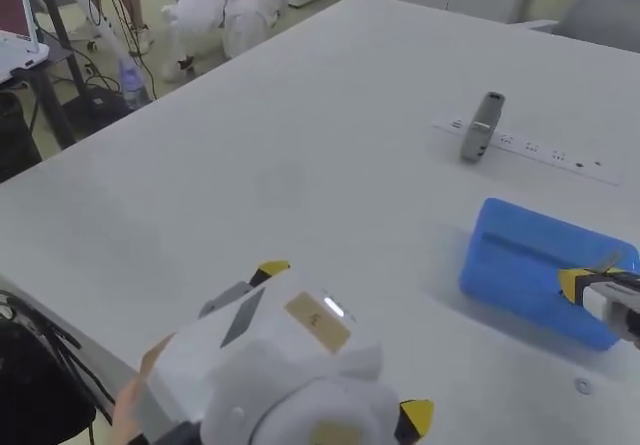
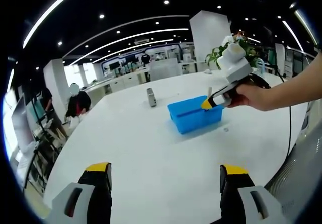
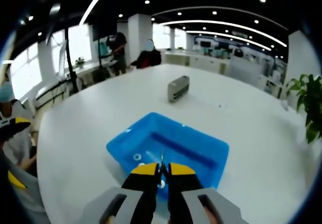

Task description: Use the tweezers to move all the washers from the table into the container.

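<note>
The right gripper (image 3: 161, 169) is clamped on the tweezers (image 3: 162, 159) above the blue container (image 3: 206, 146), where a washer (image 3: 137, 156) lies. The left gripper (image 2: 166, 178) hangs with jaws apart over the bench (image 2: 141, 143). A second washer (image 1: 583, 387) rests on the bench near the container.

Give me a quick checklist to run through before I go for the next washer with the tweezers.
1. Right gripper shut on the tweezers: ok.
2. Tweezers over the blue container: ok.
3. Tweezer tips free of a washer: cannot tell, too small to see.
4. Dropped washer lying inside the container: ok.
5. Table free of washers: not ok, a loose washer lies beside the container.
6. Left gripper open and apart from the container: ok.
</note>
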`<act>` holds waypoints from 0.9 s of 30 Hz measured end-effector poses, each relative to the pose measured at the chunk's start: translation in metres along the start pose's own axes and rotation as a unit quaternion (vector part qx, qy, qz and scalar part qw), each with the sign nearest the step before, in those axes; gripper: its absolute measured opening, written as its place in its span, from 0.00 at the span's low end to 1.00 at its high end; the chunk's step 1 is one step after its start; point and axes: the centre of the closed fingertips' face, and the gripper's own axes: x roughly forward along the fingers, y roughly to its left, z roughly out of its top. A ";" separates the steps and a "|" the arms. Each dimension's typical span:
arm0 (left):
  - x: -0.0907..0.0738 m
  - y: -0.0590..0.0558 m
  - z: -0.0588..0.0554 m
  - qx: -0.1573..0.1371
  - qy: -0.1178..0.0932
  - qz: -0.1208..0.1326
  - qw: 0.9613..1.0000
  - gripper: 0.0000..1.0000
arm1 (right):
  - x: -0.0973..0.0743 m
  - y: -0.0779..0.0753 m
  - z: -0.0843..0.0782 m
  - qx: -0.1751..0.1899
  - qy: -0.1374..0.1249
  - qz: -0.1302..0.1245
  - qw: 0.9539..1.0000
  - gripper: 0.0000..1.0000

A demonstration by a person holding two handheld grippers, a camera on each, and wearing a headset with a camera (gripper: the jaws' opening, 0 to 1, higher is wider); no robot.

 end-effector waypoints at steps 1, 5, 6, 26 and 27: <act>0.000 0.000 0.000 0.000 0.001 0.000 1.000 0.91 | -0.001 -0.001 0.001 0.001 -0.001 -0.001 1.000 0.03; 0.001 0.002 -0.001 -0.003 0.004 0.004 1.000 0.91 | -0.012 -0.001 0.013 0.007 -0.021 -0.004 1.000 0.03; 0.001 0.002 -0.001 -0.005 0.004 0.005 1.000 0.91 | -0.016 0.001 0.018 0.005 -0.026 -0.003 1.000 0.03; 0.000 0.000 0.002 -0.006 -0.005 0.001 1.000 0.91 | -0.069 0.011 -0.015 0.018 -0.022 -0.003 1.000 0.03; 0.000 0.000 0.002 -0.005 -0.005 0.001 1.000 0.92 | -0.068 0.010 -0.020 0.019 -0.017 -0.005 1.000 0.03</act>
